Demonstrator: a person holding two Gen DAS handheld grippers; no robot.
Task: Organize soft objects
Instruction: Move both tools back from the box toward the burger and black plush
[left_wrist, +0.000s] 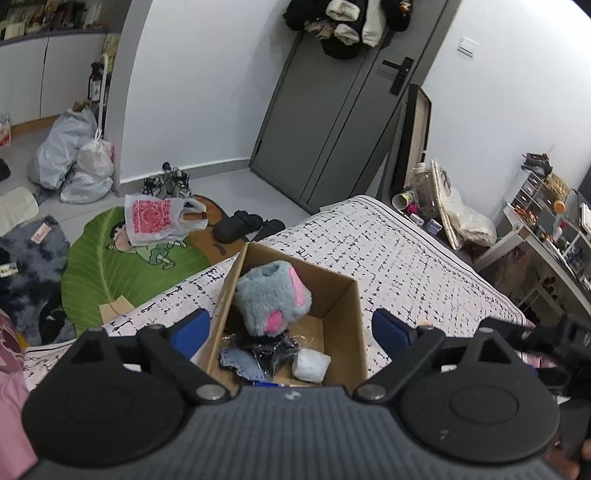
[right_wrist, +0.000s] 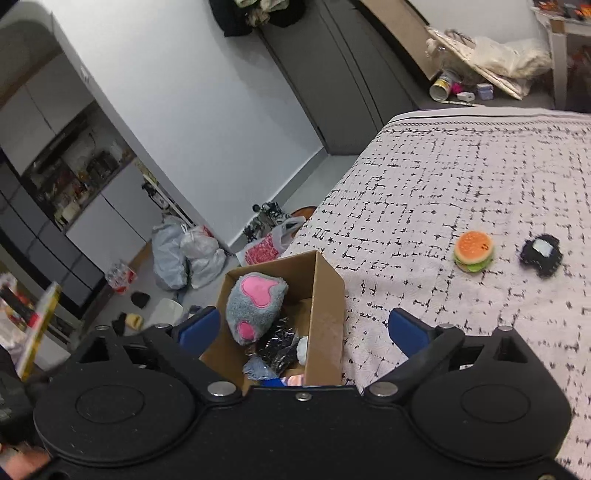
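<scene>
An open cardboard box (left_wrist: 341, 314) stands on the bed. In it lies a grey plush paw with pink pads (left_wrist: 275, 301), a denim piece (left_wrist: 236, 360), a black crinkly item (left_wrist: 275, 350) and a white soft lump (left_wrist: 311, 365). My left gripper (left_wrist: 291, 332) is open and empty, above the box's near side. The box (right_wrist: 325, 306) and the paw (right_wrist: 255, 306) also show in the right wrist view. My right gripper (right_wrist: 303, 332) is open and empty above the box. A plush hamburger (right_wrist: 474, 251) and a black fuzzy toy (right_wrist: 540, 255) lie on the bed to the right.
The bed has a white black-patterned cover (right_wrist: 443, 184). On the floor lie a green leaf rug (left_wrist: 110, 269), a pink-printed plastic bag (left_wrist: 159, 219), grey bags (left_wrist: 74, 158) and slippers (left_wrist: 240, 225). A grey door (left_wrist: 325, 129) is behind, clutter (left_wrist: 443, 206) to the right.
</scene>
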